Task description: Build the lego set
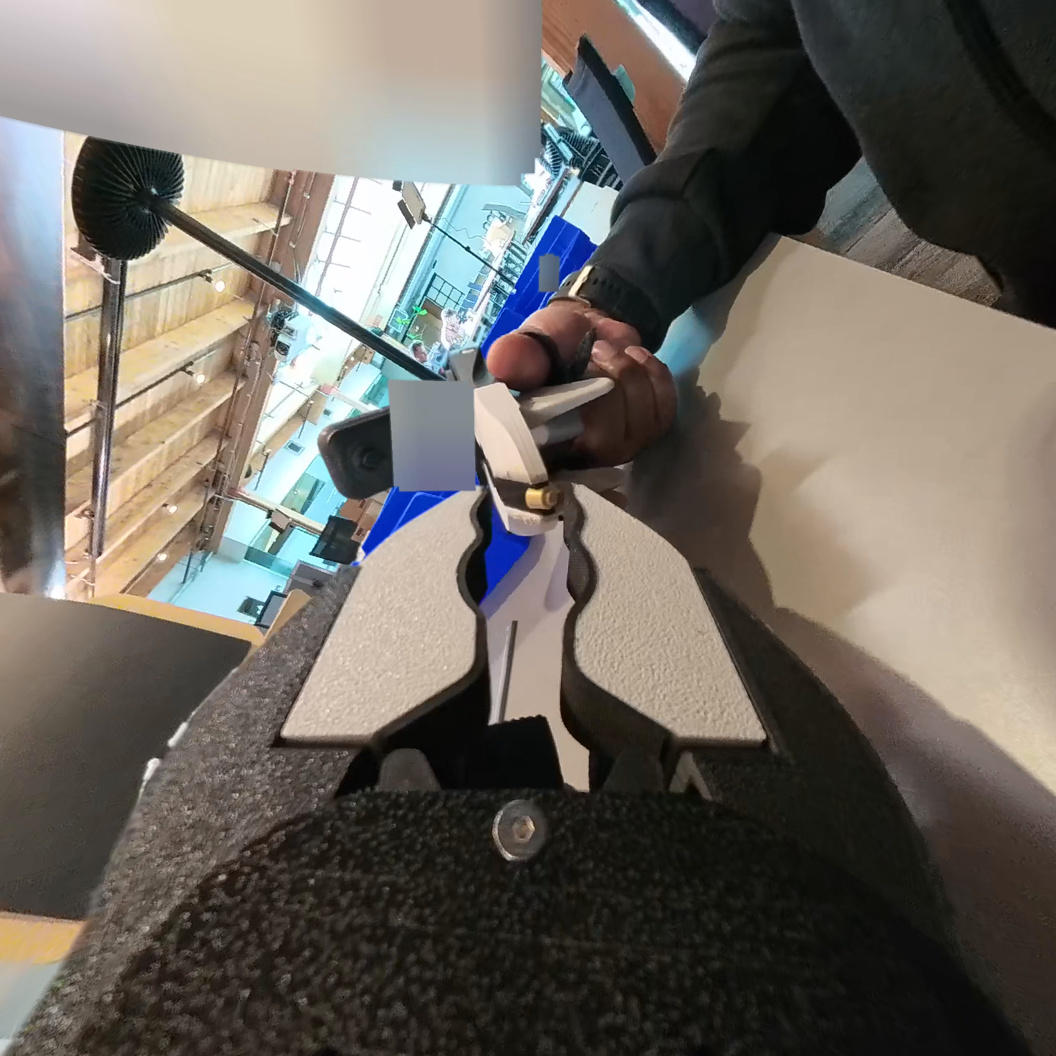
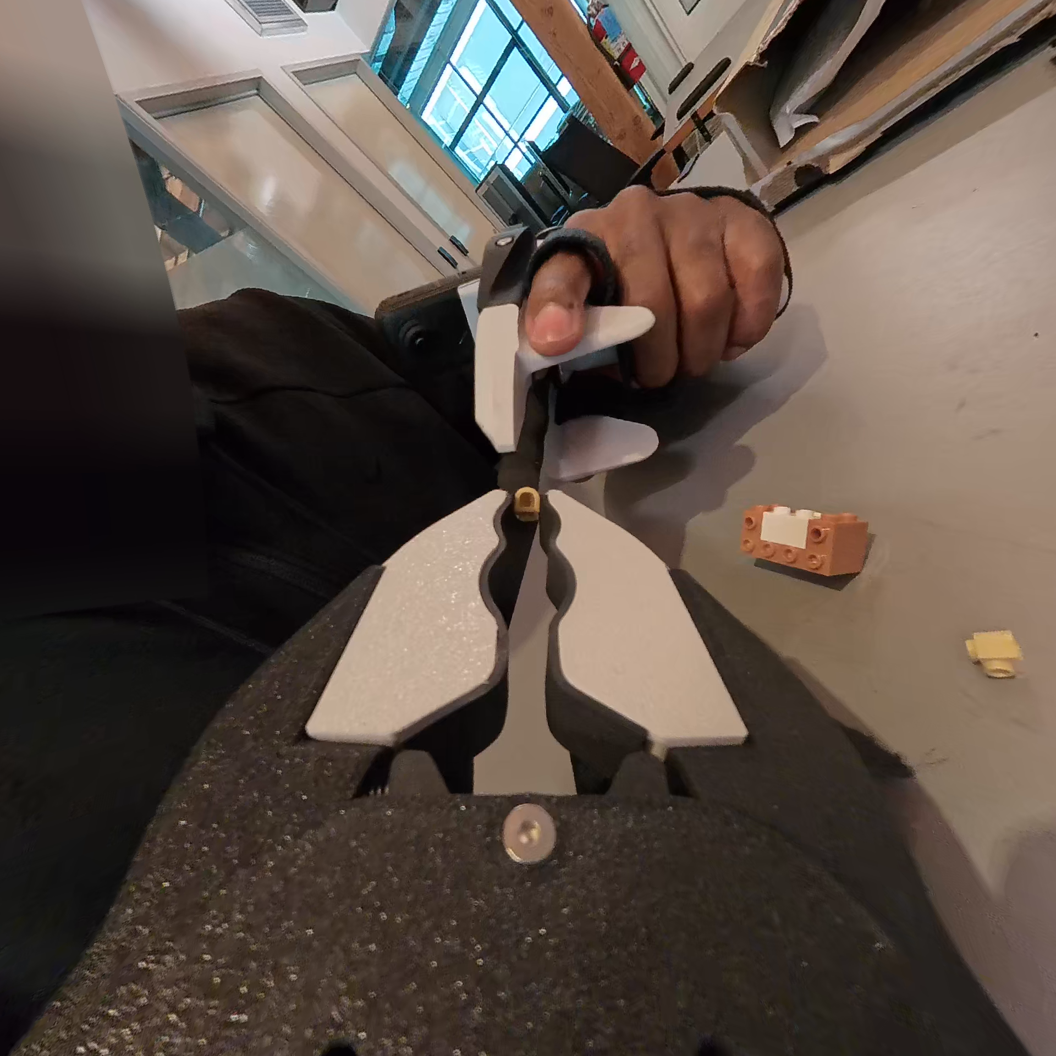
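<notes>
Right wrist view: we see the right hand-held gripper nearly closed, its two pads pinching a small tan piece at the very fingertips. The piece is a short, stubby plastic part with a hollow end that faces the camera. It is held up off the grey worktop.

At 12 o'clock from the tan piece, just beyond it, stands the left hand-held gripper, gripped by a hand. In the left wrist view its jaws stand partly apart. The right hand-held gripper's tips and the tan piece sit at the mouth of that gap, and the piece's studded end is close against the finger at 3 o'clock. We see no pad of the left hand-held gripper pressing on the piece, so we take it as holding nothing.

On the worktop, at about 3 o'clock from the tan piece and well apart from it, lies a brown brick block with a white brick set into its top. Farther out, at 4 o'clock, lies a pale yellow piece on its own.
</notes>
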Tool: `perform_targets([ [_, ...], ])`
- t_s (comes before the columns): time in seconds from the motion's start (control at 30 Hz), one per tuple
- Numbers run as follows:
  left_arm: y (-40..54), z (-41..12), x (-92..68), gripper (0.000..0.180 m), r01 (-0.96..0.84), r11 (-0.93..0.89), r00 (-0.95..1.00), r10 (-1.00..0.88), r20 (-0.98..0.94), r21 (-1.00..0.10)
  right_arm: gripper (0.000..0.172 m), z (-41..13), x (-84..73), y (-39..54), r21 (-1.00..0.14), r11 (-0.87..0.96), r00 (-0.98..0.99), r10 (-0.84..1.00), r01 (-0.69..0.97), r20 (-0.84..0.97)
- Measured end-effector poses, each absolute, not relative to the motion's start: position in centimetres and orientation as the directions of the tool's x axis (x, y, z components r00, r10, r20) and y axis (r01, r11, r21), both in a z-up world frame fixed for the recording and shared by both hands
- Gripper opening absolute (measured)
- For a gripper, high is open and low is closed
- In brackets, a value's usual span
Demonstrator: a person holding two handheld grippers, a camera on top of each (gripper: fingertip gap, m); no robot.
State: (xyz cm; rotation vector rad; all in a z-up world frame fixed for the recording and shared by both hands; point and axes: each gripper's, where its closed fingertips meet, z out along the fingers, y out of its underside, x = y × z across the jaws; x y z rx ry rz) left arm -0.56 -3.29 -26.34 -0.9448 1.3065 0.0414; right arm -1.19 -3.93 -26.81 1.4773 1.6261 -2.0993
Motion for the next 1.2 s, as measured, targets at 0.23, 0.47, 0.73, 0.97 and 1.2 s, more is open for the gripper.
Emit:
perform_targets([
  [0.23, -3.7, -26.7, -0.1, 0.023, -0.555, 0.676, 0.244, -0.423, -0.872, -0.484, 0.007, -26.7, -0.9, -4.7, -0.679, -0.408, -0.542, 0.411, 0.61, -0.733],
  [0.47, -4.0, -26.8, 0.1, 0.019, -0.556, 0.684, 0.228, -0.42, -0.878, -0.472, 0.007, -26.6, -0.8, -4.8, -0.679, -0.41, -0.547, 0.403, 0.609, -0.734],
  [0.73, -3.3, -26.8, 0.0, 0.01, -0.544, 0.611, 0.304, -0.496, -0.814, -0.575, 0.008, -26.7, -1.1, -4.3, -0.69, -0.421, -0.54, 0.43, 0.589, -0.724],
  [0.97, -1.2, -27.3, -1.4, 0.009, -0.452, 0.298, 0.483, -0.71, -0.512, -0.841, 0.021, -27.2, -1.9, -1.8, -0.893, -0.222, -0.508, 0.757, 0.392, -0.411],
  [1.2, -0.4, -27.3, -2.5, 0.009, -0.287, 0.031, 0.577, -0.792, -0.199, -0.957, 0.015, -28.0, -2.4, -1.2, -0.953, 0.156, -0.445, 0.895, 0.259, 0.026],
])
